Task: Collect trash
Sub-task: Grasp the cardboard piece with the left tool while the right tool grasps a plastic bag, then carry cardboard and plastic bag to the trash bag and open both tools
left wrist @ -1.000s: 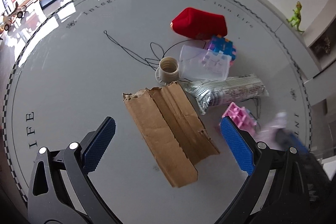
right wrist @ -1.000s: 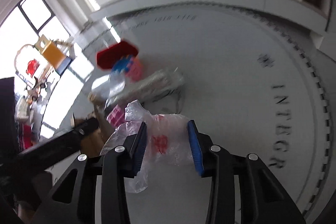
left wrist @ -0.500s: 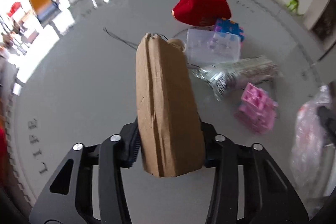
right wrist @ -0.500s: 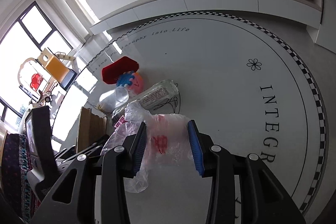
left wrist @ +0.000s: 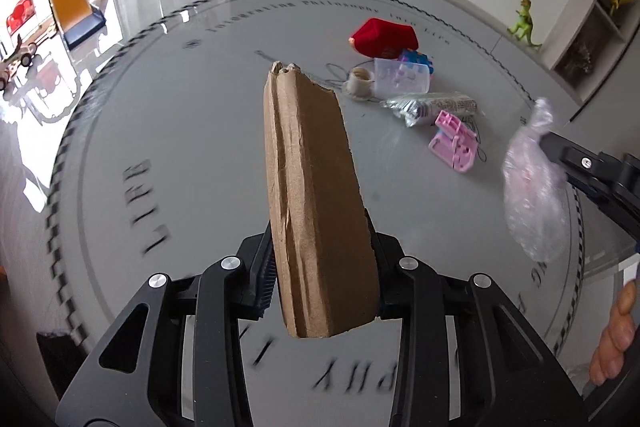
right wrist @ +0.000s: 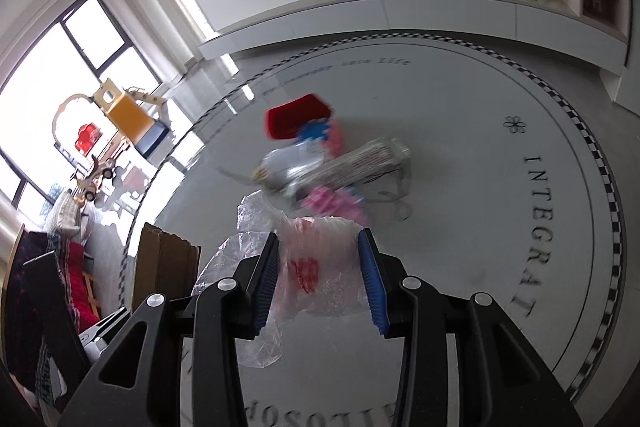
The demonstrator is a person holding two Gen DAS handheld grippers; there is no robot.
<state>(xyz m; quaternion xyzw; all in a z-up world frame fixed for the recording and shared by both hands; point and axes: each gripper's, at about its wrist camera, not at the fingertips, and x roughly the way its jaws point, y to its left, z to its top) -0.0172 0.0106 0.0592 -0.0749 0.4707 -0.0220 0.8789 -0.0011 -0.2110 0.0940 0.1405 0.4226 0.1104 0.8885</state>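
- Our left gripper (left wrist: 320,279) has just been closing and now clamps the folded cardboard (left wrist: 316,195), which stands lifted clear of the round table (left wrist: 180,155).
- Our right gripper (right wrist: 320,275) grasps a crumpled plastic bag (right wrist: 316,267).
- At two o'clock from the cardboard, the remaining clutter: foil wrapper (left wrist: 430,105), pink block (left wrist: 454,141), red pouch (left wrist: 384,36).

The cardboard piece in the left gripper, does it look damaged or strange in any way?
Yes. The cardboard piece clamped in the left gripper has a ragged, torn top edge and is folded and creased along its length. It looks like a scrap ripped off a box, not a whole one.
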